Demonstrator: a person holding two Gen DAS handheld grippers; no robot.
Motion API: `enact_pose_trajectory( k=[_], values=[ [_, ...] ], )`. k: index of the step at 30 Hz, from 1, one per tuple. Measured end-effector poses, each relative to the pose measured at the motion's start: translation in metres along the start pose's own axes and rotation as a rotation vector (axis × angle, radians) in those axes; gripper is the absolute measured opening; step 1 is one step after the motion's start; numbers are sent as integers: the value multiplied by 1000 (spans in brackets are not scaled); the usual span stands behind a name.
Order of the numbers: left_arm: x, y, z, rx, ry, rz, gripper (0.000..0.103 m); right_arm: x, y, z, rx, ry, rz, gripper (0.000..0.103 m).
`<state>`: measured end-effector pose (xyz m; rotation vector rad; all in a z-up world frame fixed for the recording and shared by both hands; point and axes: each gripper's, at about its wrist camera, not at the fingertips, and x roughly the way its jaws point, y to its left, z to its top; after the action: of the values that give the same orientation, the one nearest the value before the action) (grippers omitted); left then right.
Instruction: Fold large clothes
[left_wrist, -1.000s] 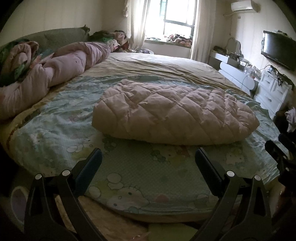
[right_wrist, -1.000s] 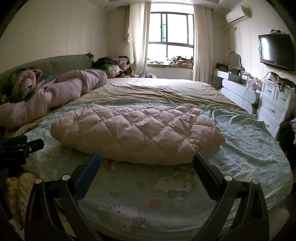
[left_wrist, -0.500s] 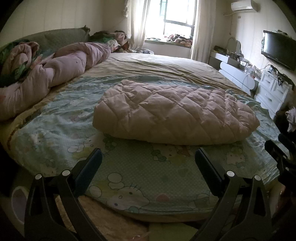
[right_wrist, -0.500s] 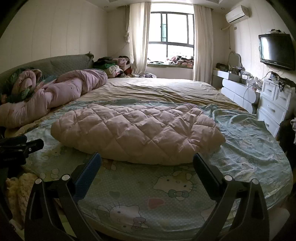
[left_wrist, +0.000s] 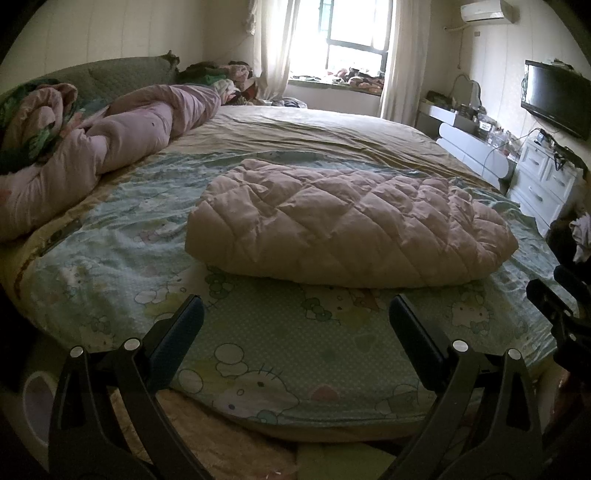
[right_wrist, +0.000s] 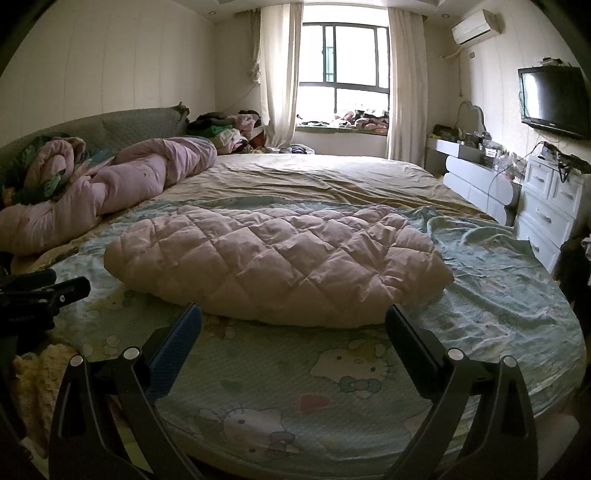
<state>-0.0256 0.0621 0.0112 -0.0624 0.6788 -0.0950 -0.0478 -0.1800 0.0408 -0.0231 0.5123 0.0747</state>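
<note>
Both grippers (left_wrist: 295, 314) (right_wrist: 293, 321) gape wide (nothing held).

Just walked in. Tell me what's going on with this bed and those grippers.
A person holds two grippers at the near edge of the bed, folding large clothes. The quilted pink garment lies in a compact folded bundle on the cartoon-print sheet. The left gripper and the right gripper are both open, short of the bundle and touching nothing. A rumpled pink duvet lies along the far left side.
</note>
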Motion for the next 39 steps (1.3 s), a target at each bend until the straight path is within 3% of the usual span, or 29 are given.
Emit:
enact_pose_trajectory(
  k=[39],
  values=[
    [-2,-2,-3,12,22,-10,94,-6,3,0,-23,4,15,99]
  ],
)
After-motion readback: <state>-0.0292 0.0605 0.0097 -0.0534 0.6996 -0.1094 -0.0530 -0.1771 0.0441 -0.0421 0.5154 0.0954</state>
